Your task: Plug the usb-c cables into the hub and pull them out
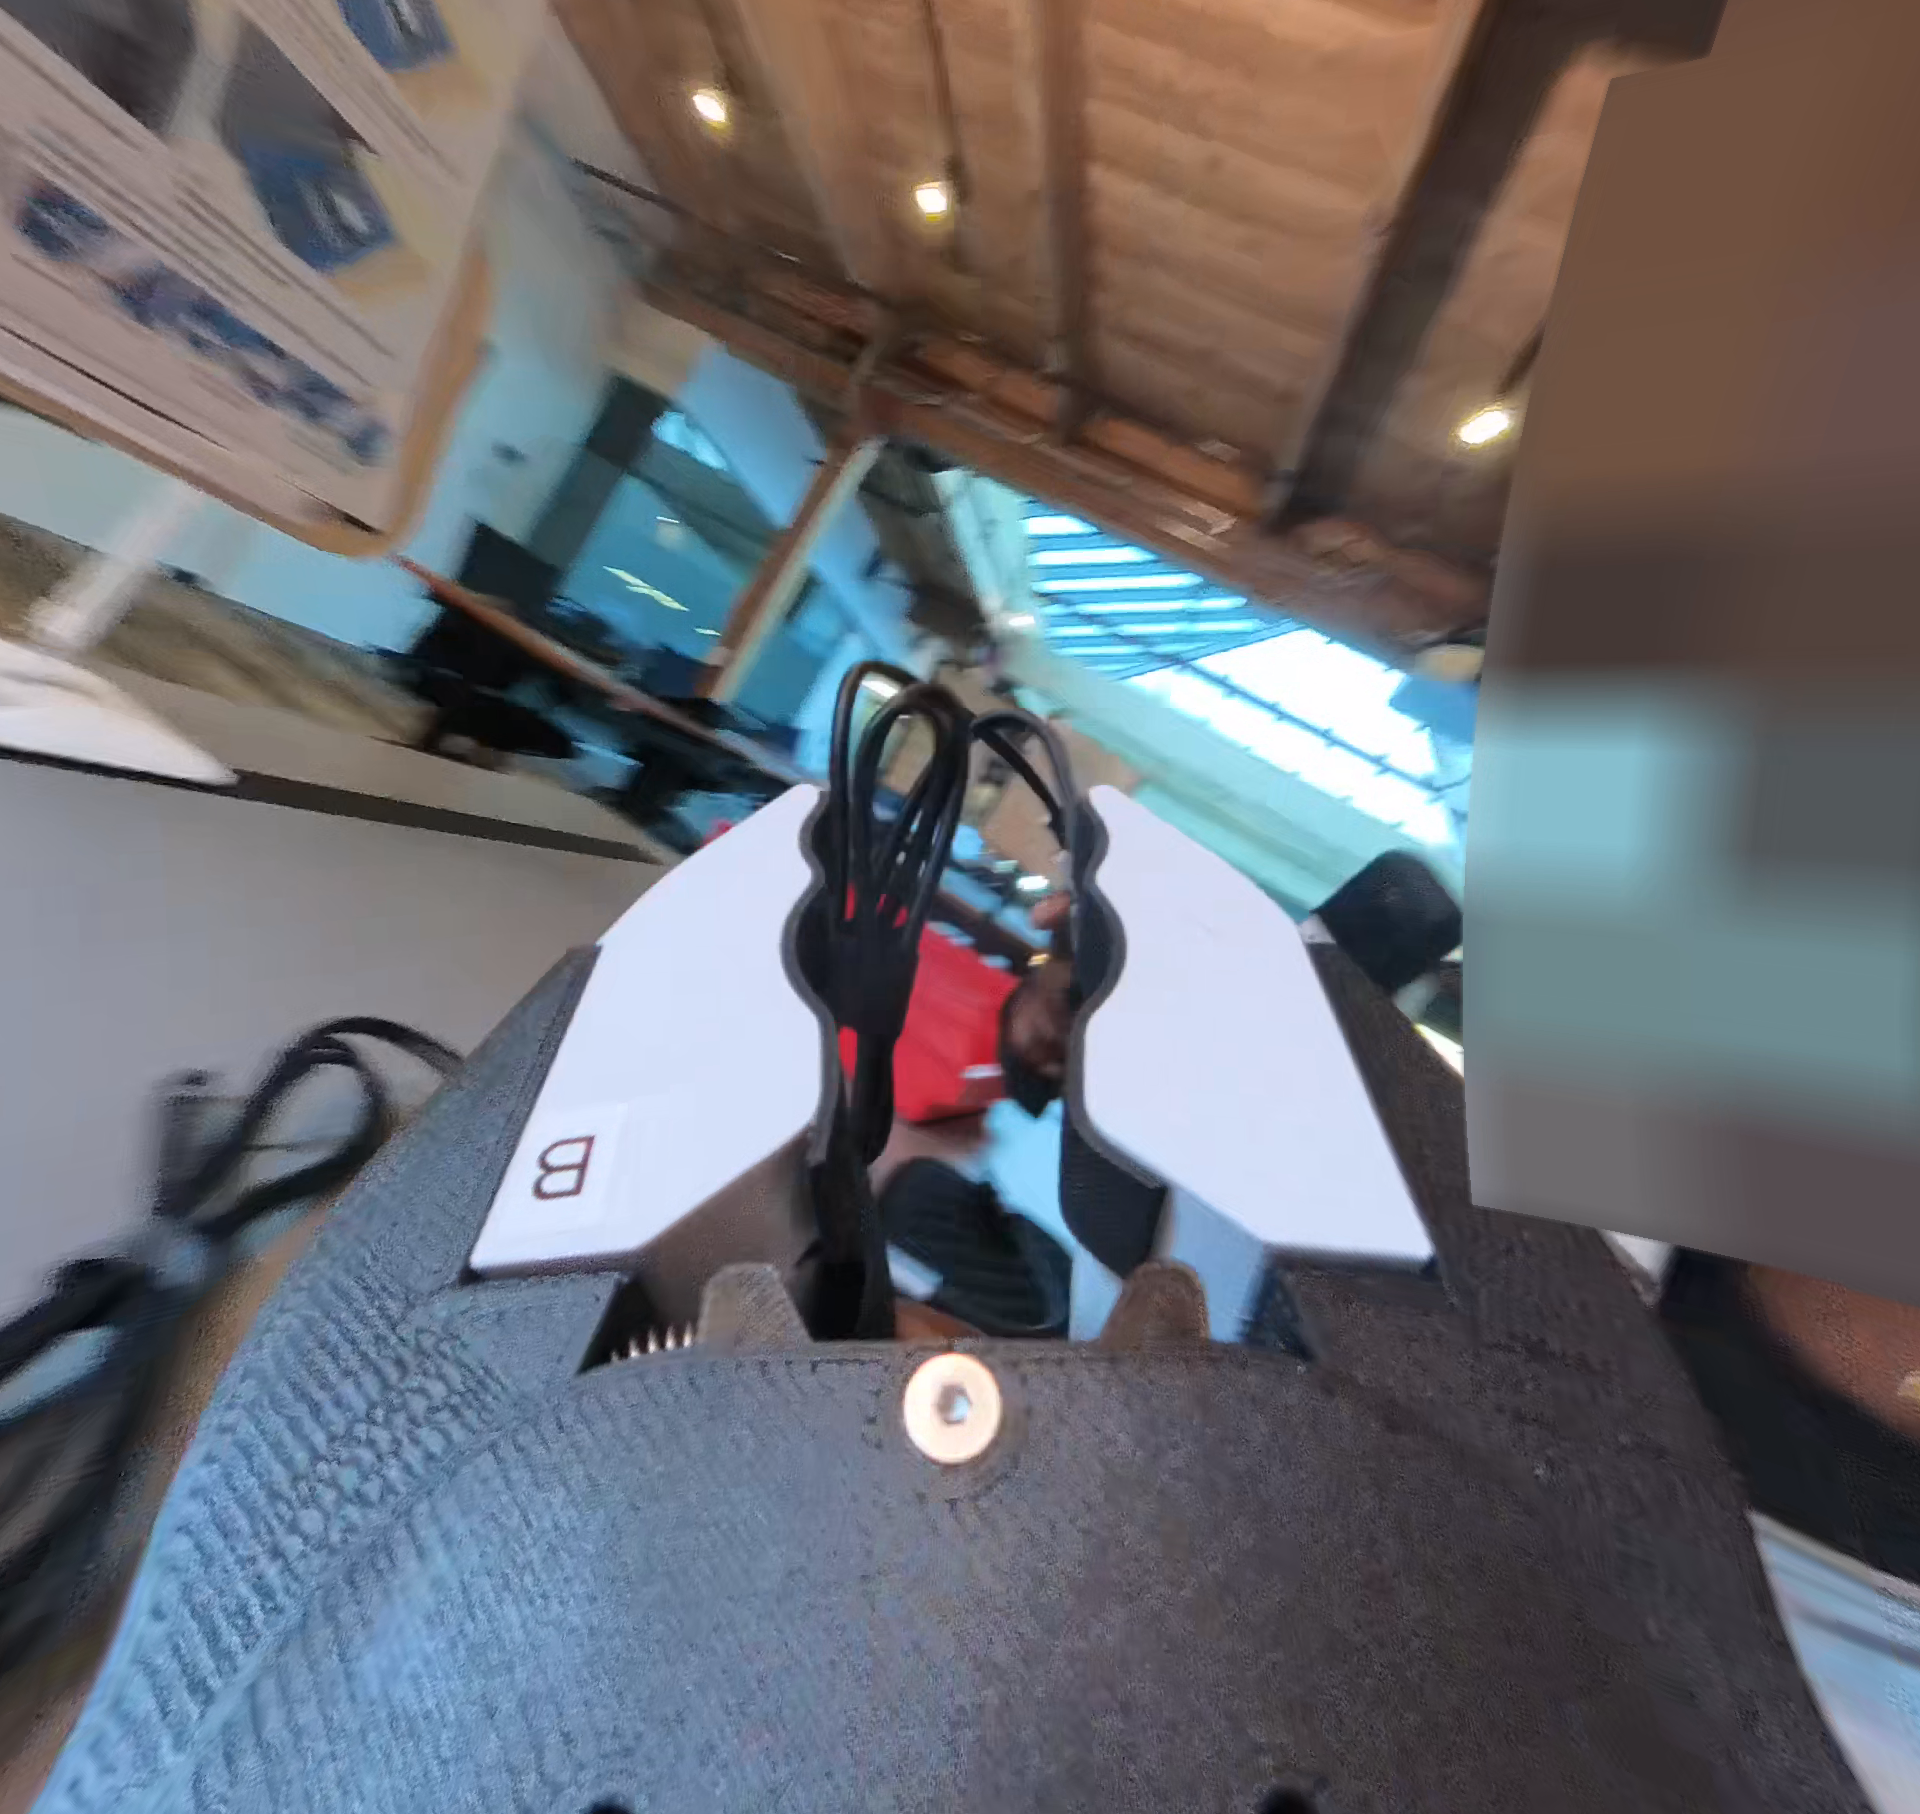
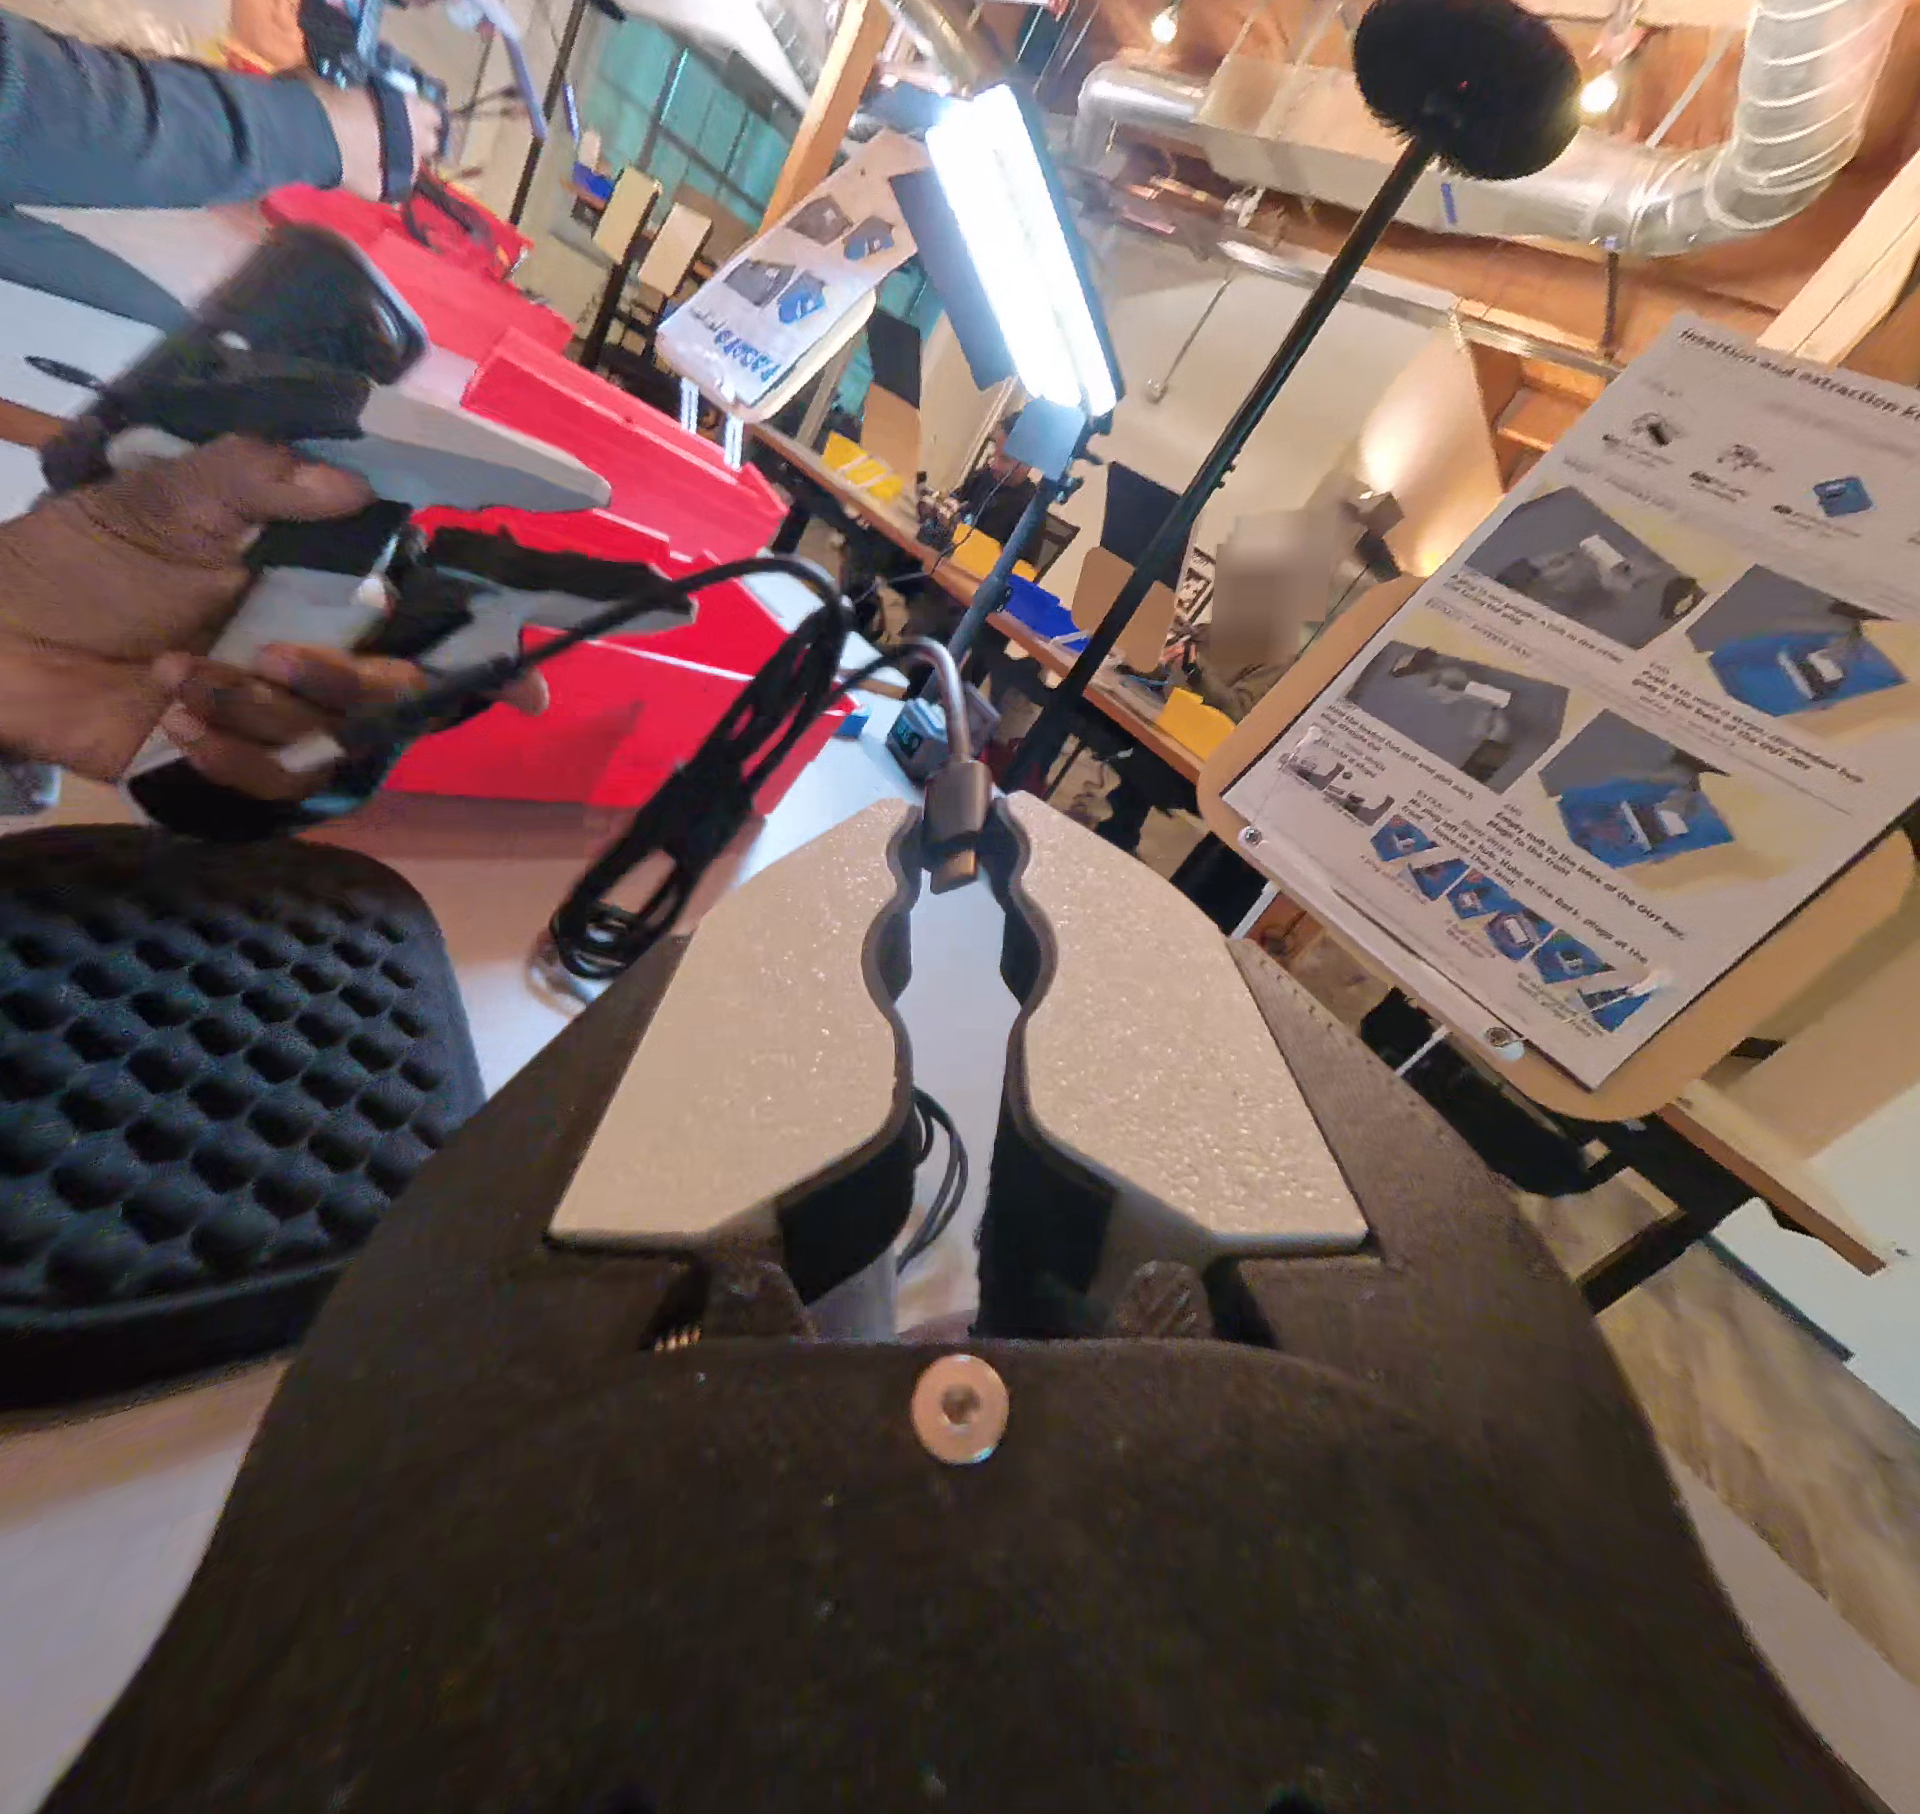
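Left wrist view: the left gripper (image 1: 951,829) is tilted upward toward a wooden ceiling (image 1: 1195,154). Its jaws are clamped on a bundle of black cable (image 1: 883,891), which runs along the left finger; loops of the bundle project beyond the fingertips. A gap stays open on the right side of the jaws. A second dark cable (image 1: 270,1110) lies blurred on the desk (image 1: 260,912) at lower left, and a cardboard box (image 1: 208,206) stands at upper left. Right wrist view: the right gripper (image 2: 956,829) has its jaws clamped near the tips on a grey plug (image 2: 956,814), whose metal connector end points back toward the camera. A grey cord (image 2: 940,668) arches from the plug toward a small grey hub (image 2: 920,738) resting on the desk (image 2: 499,891) just beyond the fingertips. At left, a hand (image 2: 125,611) holds the left gripper, from which the black cable bundle hangs down to the desk surface. Red bins (image 2: 623,569) stand behind it, a black padded case (image 2: 208,1068) lies at lower left, and an instruction sheet (image 2: 1610,725) leans at right.
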